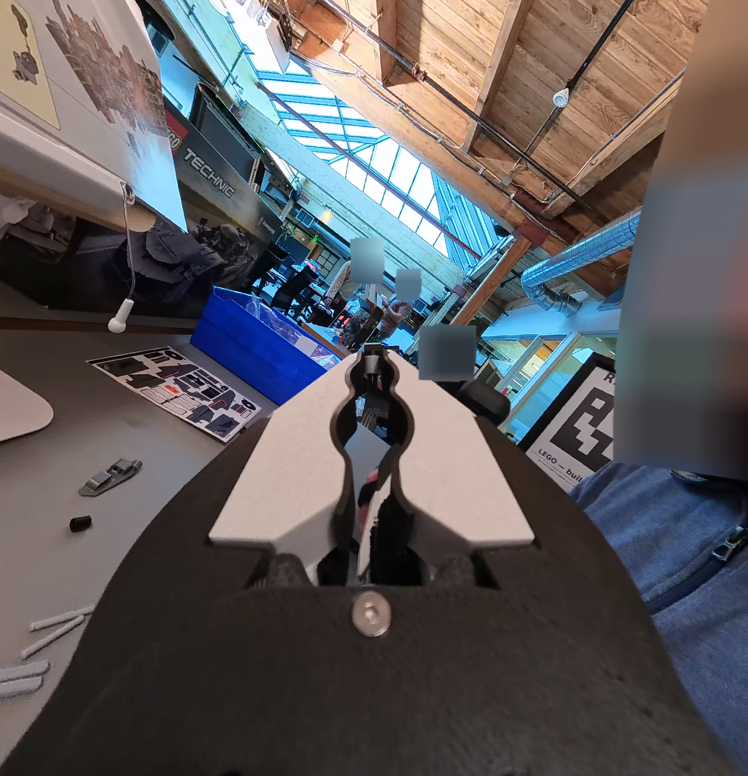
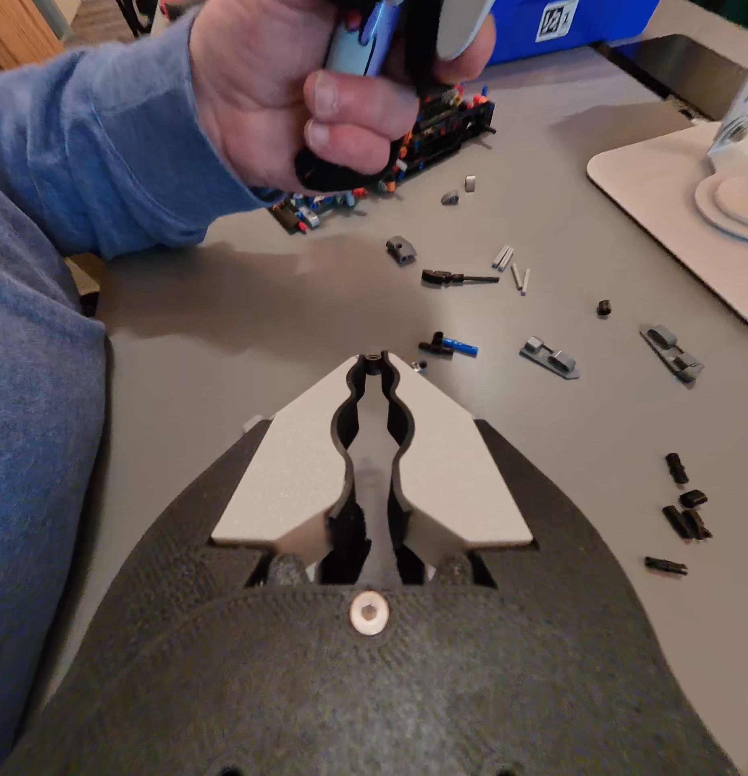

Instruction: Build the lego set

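The half-built lego model (image 2: 443,134), a black frame studded with red, orange and blue pins, lies on the grey bench (image 2: 279,319) and serves as the landmark here; the person's left hand (image 2: 288,105) hangs just in front of it, gripping the handle of the left tongs. The right tongs (image 2: 373,362) sit nearer the camera than the model, well apart from it, their tips closed on a small black bush piece (image 2: 373,364) with a round hole. The left tongs (image 1: 372,362) are lifted off the bench and tilted up toward the ceiling, narrowed around a small dark grey piece (image 1: 371,369); what lies deeper between the fingers is too blurred to name. To the right of the model and closer in, loose parts are scattered: a black connector with a blue pin (image 2: 447,347), two grey plate pieces (image 2: 548,359), thin grey axles (image 2: 512,268), a black rod piece (image 2: 456,277) and a cluster of black pins (image 2: 685,516). Beyond them stands a white monitor base (image 2: 666,201), and behind the model a blue bin (image 2: 573,25). The step in hand looks like joining two small parts in the air. The next move likely calls for bringing both tips together, lining up the bush's hole with the mating part and pressing squarely without loosening either grip.
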Tool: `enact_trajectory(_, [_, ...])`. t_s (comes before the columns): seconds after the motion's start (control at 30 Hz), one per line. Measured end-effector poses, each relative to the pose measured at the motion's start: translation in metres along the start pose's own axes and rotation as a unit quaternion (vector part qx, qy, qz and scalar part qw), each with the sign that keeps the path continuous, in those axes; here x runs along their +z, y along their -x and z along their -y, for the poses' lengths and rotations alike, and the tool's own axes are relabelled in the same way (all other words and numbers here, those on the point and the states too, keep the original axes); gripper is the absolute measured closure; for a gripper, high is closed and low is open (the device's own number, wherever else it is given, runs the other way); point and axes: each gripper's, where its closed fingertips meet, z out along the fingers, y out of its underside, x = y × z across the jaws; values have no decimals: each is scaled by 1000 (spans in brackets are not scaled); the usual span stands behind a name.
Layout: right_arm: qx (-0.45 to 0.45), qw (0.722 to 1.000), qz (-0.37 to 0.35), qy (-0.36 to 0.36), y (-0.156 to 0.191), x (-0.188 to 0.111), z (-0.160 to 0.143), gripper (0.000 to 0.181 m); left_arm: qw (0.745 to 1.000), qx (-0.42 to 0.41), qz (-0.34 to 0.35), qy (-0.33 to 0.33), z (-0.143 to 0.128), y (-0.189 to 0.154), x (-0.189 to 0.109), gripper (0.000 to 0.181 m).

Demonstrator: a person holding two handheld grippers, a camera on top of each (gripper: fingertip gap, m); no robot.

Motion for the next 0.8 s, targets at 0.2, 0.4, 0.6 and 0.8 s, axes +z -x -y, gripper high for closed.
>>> enact_trajectory(0.2, [-16,998,11,59,10,10,-20,177,1000,-1,1,1,-1,1,1,177])
enact_trajectory(0.4, [-10,998,8,64,10,11,-25,177,1000,0,7,3,-3,4,0,176])
enact_trajectory(0.6, [-1,999,6,43,5,6,-15,177,1000,26,9,13,-4,0,3,176])
enact_trajectory(0.8, [9,1000,7,-20,2,-12,14,177,993,115,4,31,-3,-13,3,176])
